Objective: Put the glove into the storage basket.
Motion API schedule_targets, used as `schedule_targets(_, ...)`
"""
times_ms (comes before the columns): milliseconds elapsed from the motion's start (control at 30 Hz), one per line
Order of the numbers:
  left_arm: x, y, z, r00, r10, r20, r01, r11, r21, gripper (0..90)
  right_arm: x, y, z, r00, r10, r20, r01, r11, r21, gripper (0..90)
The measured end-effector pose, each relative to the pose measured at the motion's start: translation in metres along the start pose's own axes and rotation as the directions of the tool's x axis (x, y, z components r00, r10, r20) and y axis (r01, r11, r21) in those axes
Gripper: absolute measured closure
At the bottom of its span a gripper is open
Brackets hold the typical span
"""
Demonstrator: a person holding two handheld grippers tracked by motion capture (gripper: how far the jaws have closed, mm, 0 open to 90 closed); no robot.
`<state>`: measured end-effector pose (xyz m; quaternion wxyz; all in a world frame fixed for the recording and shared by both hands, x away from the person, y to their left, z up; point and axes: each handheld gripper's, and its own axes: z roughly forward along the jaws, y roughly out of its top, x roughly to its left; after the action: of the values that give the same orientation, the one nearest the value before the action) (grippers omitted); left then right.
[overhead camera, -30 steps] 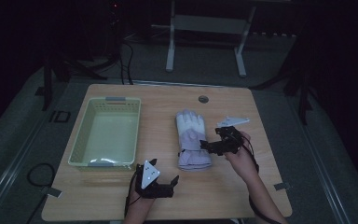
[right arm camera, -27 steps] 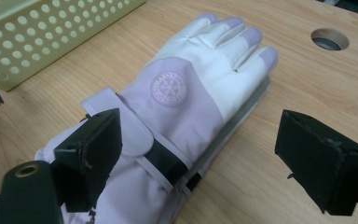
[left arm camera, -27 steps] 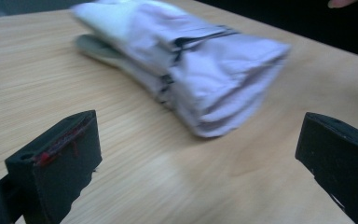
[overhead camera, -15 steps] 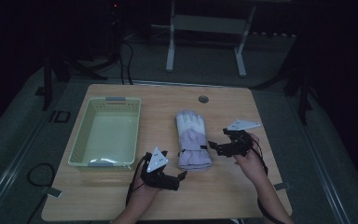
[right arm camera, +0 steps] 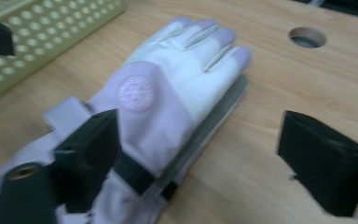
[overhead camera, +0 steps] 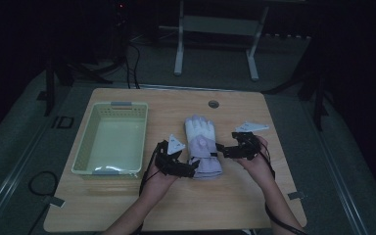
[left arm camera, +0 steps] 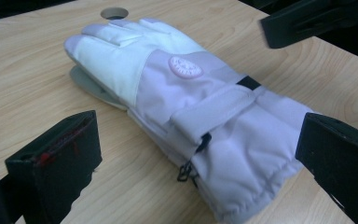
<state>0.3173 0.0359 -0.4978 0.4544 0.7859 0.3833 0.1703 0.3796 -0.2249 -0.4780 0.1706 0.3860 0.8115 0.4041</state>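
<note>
Across the pale wood-grain table [overhead camera: 127, 205], smooth and round-cornered with a small round hole [overhead camera: 213, 104] near its far edge: to the left a pale green plastic basket [overhead camera: 111, 105], rectangular with perforated walls, and at the middle a padded fabric glove [overhead camera: 203, 147], white over the fingers, lilac over the back and cuff, with a round badge and a strap across the wrist, lying flat with fingers toward the far edge. At the cuff's near left corner, left gripper [overhead camera: 188, 170], black jaws spread wide after just closing a little, cuff between them but not pinched. At the wrist's right side, right gripper [overhead camera: 221, 149], blocky black jaws likewise spread, just closing slightly, one over the lilac fabric, one over bare wood.
</note>
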Motion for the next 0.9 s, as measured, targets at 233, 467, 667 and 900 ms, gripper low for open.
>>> schedule_targets(233, -0.007, -0.001, 0.015, 0.999, -0.044, 0.009, 0.044, 0.9976, 0.053, 15.3, -0.003, -0.002, 0.01, 0.9998, -0.017, -0.009, 0.016, 1.0, -0.024, 38.7)
schedule_targets(467, 0.0, -0.012, 0.025, 0.9909, -0.131, -0.03, 0.133, 0.9857, 0.103, 21.7, 0.002, -0.009, 0.031, 0.9992, 0.006, -0.039, -0.005, 1.0, 0.026, 43.3)
schedule_targets(667, 0.005, -0.031, 0.039, 0.9812, -0.193, -0.007, 0.191, 0.9665, 0.171, 24.2, -0.002, -0.019, 0.045, 0.9959, 0.066, -0.062, -0.06, 0.994, 0.094, 42.8)
schedule_targets(900, 0.011, -0.04, 0.048, 0.9687, -0.231, 0.091, 0.212, 0.96, 0.183, 35.7, -0.02, -0.035, 0.067, 0.9113, 0.351, -0.215, -0.294, 0.921, 0.256, 50.9)
